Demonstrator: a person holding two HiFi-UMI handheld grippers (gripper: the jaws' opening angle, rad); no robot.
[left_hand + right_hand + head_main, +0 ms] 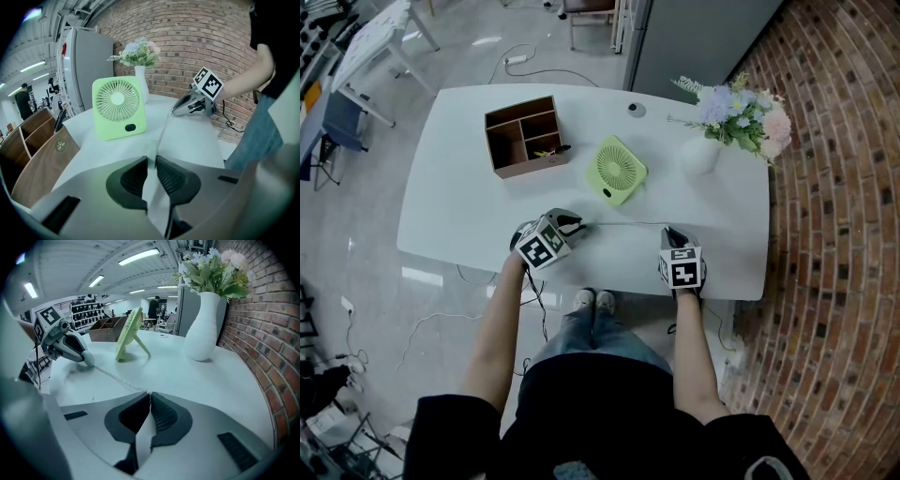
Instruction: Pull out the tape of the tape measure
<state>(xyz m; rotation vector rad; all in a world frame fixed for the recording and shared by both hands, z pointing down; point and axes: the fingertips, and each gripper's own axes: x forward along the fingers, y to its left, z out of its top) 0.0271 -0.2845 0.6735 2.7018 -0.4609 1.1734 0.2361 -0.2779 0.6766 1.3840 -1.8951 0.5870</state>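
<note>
The person is holding both grippers over the near edge of the white table [450, 216], in the lower-centre part of the head view. The left gripper [570, 226] is clamping the tape measure [88, 360], a small pale round body. In the left gripper view its jaws are pressing on that pale body from both sides, w/ only the body's width between the pads. The right gripper [673, 236], to the right of it, is pinching the free end of the tape [623, 224], jaws nearly together on it. The tape is running thin & straight btwn the two grippers, pulled out just above the tabletop. Whether the tape measure is touching the table can't be told. Each gripper is carrying a marker cube [541, 248] w/ black-and-white squares; there's no readable text on them. Behind the tape, a light-green desk fan [616, 169] is standing at centre, tilted back on its stand. A wooden organiser [530, 167] is sitting at upper left, w/ a small round emblem [61, 146] on its side, too small to read. A white vase [698, 155] w/ pastel flowers [741, 112] is standing at upper right, near the brick wall [197, 37].
</note>
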